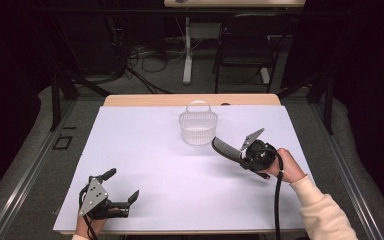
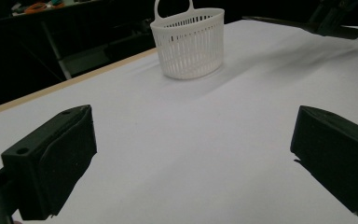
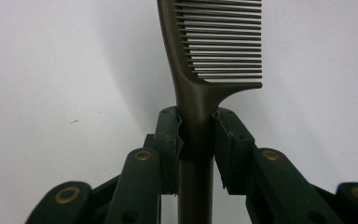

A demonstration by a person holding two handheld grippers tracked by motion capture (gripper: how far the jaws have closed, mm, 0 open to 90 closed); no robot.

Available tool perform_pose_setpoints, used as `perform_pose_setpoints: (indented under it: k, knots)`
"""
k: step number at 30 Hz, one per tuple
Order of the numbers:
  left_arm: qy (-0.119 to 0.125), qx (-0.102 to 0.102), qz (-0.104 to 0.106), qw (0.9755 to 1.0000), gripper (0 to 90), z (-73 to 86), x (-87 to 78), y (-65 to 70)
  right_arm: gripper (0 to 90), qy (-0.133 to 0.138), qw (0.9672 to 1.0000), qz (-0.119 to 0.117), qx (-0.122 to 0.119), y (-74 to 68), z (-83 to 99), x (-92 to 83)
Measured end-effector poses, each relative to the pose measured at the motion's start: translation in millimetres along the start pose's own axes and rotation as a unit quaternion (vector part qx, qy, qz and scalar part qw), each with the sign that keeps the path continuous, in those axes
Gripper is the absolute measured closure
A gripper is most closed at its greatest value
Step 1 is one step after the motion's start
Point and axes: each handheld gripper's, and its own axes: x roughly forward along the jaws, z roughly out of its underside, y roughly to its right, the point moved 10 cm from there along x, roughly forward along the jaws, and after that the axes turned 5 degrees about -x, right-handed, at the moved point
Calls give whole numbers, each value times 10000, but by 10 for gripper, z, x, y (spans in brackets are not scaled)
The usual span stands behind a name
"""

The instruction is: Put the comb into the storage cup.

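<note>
The right tongs (image 1: 245, 155) clamp the comb (image 3: 205, 60) by its handle, teeth toward the basket (image 1: 198, 128), while the left tongs (image 1: 121, 186) rest wide apart on the tabletop (image 1: 145, 150).

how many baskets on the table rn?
1. The white slatted basket stands upright near the far middle of the white table, apart from the comb held in the right hand-held gripper. Nothing on the table looks able to hide another.
</note>
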Motion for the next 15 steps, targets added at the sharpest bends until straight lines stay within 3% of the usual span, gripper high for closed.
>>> perform_pose_setpoints:
  k: [15]
  knots:
    - [2, 1, 1, 10000, 3, -1, 1, 1, 724, 427, 9987, 123, 262, 35, -29, -84]
